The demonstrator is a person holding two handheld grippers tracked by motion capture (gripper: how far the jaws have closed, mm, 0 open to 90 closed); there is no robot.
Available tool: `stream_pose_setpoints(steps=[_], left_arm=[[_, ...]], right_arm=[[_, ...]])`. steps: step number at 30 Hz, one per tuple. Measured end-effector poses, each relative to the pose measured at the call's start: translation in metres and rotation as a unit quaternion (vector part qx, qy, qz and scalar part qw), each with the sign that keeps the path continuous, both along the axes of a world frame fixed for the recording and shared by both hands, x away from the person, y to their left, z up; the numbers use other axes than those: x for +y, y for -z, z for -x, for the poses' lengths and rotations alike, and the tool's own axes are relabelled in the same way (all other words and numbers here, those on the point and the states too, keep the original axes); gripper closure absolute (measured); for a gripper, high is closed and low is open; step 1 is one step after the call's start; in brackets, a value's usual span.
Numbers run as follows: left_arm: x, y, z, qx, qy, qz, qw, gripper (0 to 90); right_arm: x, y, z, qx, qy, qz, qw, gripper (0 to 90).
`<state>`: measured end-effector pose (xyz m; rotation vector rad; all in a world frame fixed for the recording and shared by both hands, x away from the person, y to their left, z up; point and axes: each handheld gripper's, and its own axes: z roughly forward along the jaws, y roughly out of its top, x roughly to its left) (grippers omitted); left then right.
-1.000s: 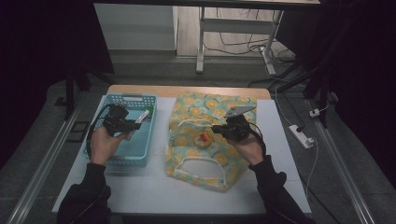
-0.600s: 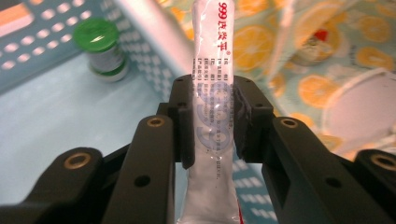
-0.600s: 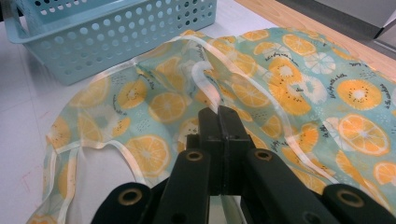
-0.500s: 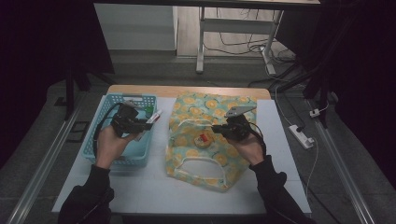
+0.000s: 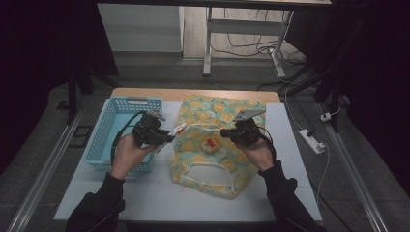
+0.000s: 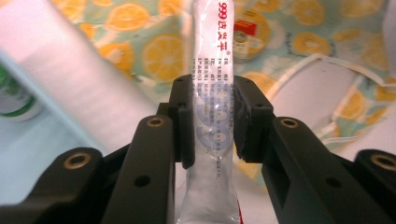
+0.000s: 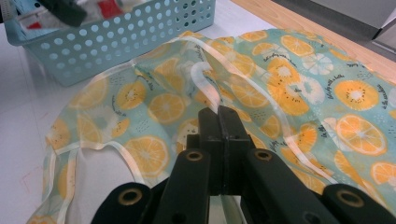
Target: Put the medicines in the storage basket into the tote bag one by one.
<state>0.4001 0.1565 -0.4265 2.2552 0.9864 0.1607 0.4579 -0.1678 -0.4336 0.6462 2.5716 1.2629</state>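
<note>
White desk (image 5: 159,203) with a wooden strip along its far edge, dark room around, grey floor, a power strip (image 5: 311,140) on the floor off the right edge. Blue perforated basket (image 5: 104,130) sits at the desk's left edge; in the left gripper view a green-and-white item lies inside it, too blurred to name. Orange-print bag (image 5: 217,108) lies flat mid-desk, with a round red-labelled item (image 5: 209,144) inside it. Left gripper (image 5: 167,138) clamps a white tube with red print (image 6: 212,93), jaws narrow on it; the tube (image 5: 179,128) is over the bag's left edge. Right gripper (image 7: 218,114) is pinched tight on the bag's white handle (image 7: 203,74). Since the earlier frame the left gripper has carried the tube from over the basket toward the bag; the right has stayed put.
</note>
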Motion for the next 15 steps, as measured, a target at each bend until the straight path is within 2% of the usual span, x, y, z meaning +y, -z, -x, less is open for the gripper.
stream_pose_setpoints(steps=[5, 15], left_arm=[[-0.013, 0.006, -0.001, 0.01, 0.019, 0.002, 0.9998, 71.3], [-0.044, 0.02, -0.004, 0.024, 0.053, -0.007, 0.9983, 71.3]], right_arm=[[0.0, 0.0, 0.0, -0.001, 0.001, 0.0, 1.0, 90.0], [0.001, 0.0, 0.0, -0.002, 0.0, -0.001, 1.0, 90.0]])
